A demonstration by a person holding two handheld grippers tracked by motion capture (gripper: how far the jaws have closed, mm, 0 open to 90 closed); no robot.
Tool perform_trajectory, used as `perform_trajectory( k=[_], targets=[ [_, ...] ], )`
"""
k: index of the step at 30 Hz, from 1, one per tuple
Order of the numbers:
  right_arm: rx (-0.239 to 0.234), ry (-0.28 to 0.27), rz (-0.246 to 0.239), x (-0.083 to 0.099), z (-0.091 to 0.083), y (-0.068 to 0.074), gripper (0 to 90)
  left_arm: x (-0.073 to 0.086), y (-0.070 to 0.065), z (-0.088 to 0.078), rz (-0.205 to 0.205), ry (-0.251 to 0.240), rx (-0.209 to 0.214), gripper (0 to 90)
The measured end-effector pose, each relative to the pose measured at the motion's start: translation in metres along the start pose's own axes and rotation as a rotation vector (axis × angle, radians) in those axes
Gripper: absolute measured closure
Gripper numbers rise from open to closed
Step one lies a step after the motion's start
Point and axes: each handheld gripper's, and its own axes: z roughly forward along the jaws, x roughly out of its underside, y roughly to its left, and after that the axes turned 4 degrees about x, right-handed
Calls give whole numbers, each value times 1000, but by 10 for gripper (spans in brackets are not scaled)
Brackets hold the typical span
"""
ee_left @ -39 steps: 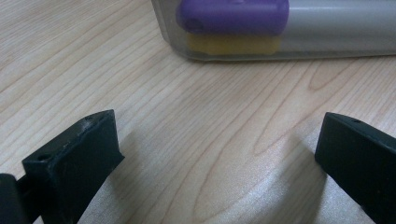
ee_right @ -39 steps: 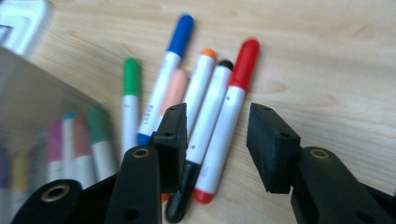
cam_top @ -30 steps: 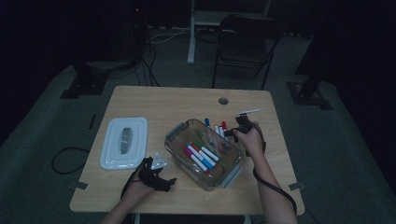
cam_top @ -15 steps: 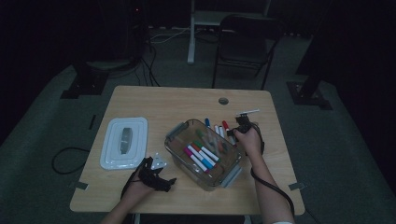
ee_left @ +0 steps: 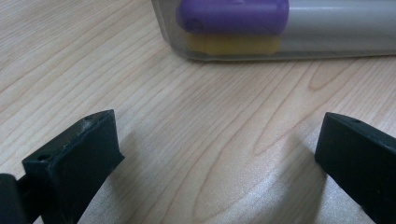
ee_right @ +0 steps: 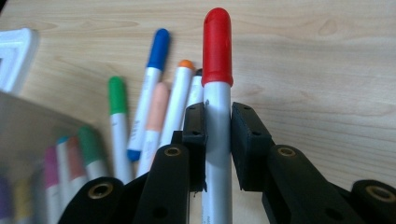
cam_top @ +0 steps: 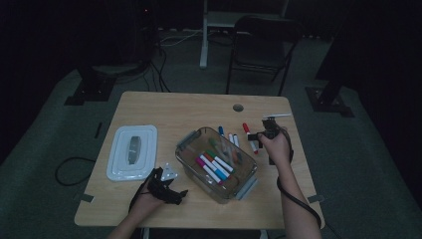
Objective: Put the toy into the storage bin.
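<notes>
Right gripper [ee_right: 217, 140] clamps a red-capped marker [ee_right: 217, 88] mid-barrel, apparently bound for the clear container [cam_top: 217, 163]; left gripper [ee_left: 215, 154] rests released on the surface [cam_top: 164, 107], steadying nothing.

The red-capped marker with a white barrel [ee_right: 217, 93] sits pinched between two black jaws, cap pointing away, lifted just off the wooden desk near its right edge. The clear plastic bin [cam_top: 191, 144] stands close to the desk's front edge, right of centre, open-topped, with several coloured markers lying inside side by side.
</notes>
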Motion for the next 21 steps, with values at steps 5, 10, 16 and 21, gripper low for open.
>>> perform_trajectory(
  k=[5, 10, 16, 21],
  targets=[
    [-69, -36, -33, -5, -29, 16, 767, 0, 0, 0, 0, 0, 0, 5],
    [-154, -58, -81, -8, -55, 44, 767, 0, 0, 0, -1, -2, 0, 5],
    [-230, -58, -173, -3, -73, 82, 767, 0, 0, 0, -2, -3, 0, 5],
    [-281, -32, -251, 4, -78, 110, 767, 0, 0, 0, -2, -1, 1, 5]
  ],
)
